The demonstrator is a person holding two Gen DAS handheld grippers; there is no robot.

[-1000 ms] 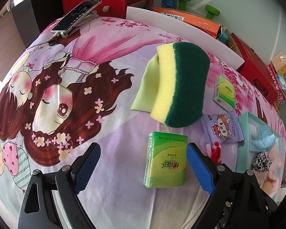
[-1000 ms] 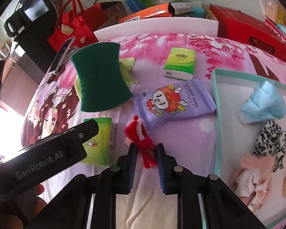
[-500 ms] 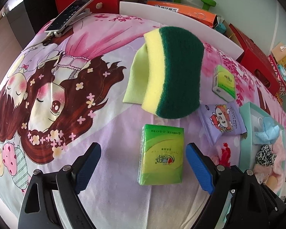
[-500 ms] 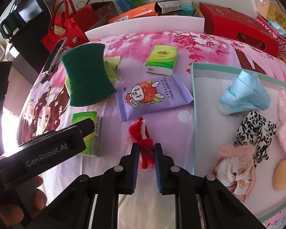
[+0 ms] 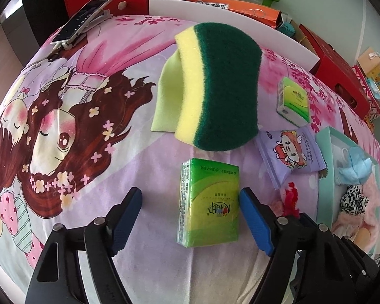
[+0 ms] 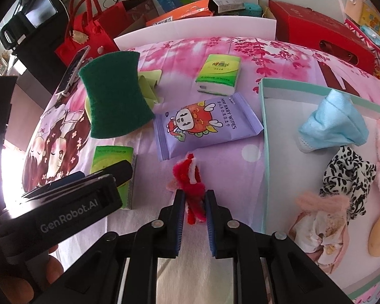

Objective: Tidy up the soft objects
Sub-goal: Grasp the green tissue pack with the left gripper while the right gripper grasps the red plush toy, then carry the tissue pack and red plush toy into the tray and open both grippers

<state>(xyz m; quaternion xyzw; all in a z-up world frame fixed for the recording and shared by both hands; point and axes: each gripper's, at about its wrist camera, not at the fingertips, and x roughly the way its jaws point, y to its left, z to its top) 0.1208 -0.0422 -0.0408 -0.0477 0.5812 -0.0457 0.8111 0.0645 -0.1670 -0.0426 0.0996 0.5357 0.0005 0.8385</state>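
Note:
A green tissue pack [image 5: 210,202] lies on the cartoon bedsheet between the jaws of my left gripper [image 5: 190,197]. Those jaws are closing; the right pad is at the pack's edge and the left pad stands well clear of it. My right gripper [image 6: 194,197] is shut on a red fuzzy toy [image 6: 191,177], which sticks out ahead of its pads. The same toy [image 5: 290,197] shows just right of the left gripper. A green and yellow sponge [image 5: 215,86] lies beyond the pack. A teal box [image 6: 264,116] at the right holds a blue mask [image 6: 334,124] and several soft items.
A purple wipes pack [image 6: 205,124] and a second tissue pack [image 6: 217,76] lie mid-bed. A phone [image 5: 83,17] rests at the far left. A white board [image 6: 195,29], red bag [image 6: 88,33] and red box [image 6: 321,35] line the far edge. A person's fingers [image 6: 53,268] hold the left gripper.
The left gripper has moved over the green tissue pack and its jaws have narrowed toward it. The right gripper has closed in on the red toy and stayed in place.

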